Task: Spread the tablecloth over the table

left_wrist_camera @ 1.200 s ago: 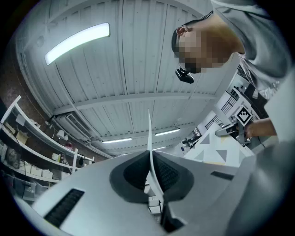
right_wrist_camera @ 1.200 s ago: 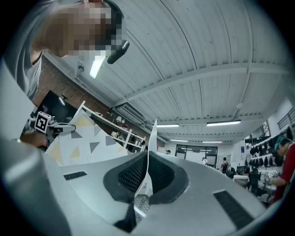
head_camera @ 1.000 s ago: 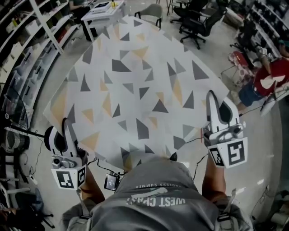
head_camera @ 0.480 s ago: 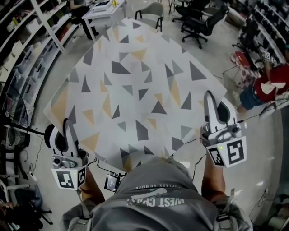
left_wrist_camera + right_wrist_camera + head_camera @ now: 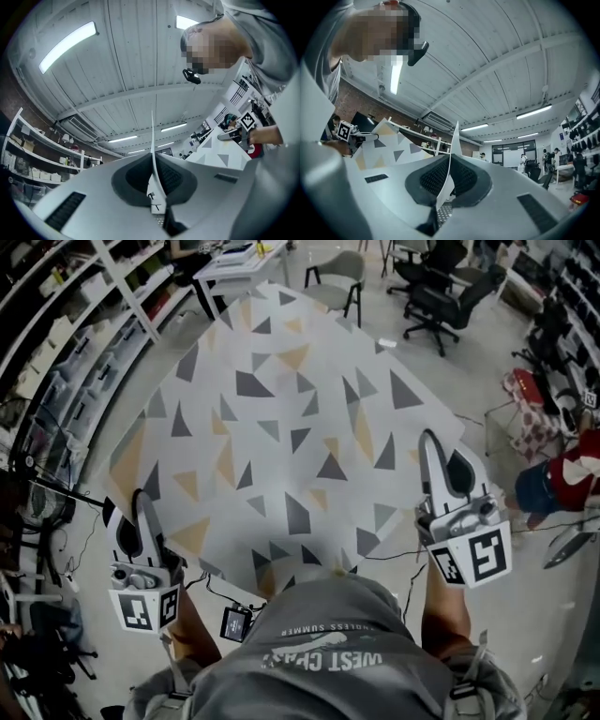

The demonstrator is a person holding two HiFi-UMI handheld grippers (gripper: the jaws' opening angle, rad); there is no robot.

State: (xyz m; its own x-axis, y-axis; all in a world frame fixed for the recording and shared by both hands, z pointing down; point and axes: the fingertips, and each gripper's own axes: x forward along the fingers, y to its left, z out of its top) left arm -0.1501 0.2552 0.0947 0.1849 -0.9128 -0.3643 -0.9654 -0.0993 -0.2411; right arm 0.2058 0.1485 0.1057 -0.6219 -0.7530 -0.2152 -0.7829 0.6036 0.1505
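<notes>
The tablecloth [image 5: 281, 427], pale with grey and orange triangles, hangs stretched out flat in the air in front of me. My left gripper [image 5: 141, 501] is shut on its near left corner, and the thin cloth edge [image 5: 152, 136] stands up between the closed jaws of the left gripper [image 5: 153, 161]. My right gripper [image 5: 428, 439] is shut on the near right corner. In the right gripper view the cloth edge [image 5: 453, 140] rises out of the closed jaws of the right gripper [image 5: 449, 174]. Whatever lies under the cloth is hidden.
Shelving [image 5: 56, 343] lines the left side. A white table [image 5: 234, 259] and a grey chair [image 5: 337, 273] stand beyond the cloth's far corner, with black office chairs [image 5: 441, 301] to their right. A person in red [image 5: 572, 474] sits at the right edge.
Both grippers have carried the stretched cloth across the room. The white table and chairs have slid to the right in the head view. Both grips are unchanged.
</notes>
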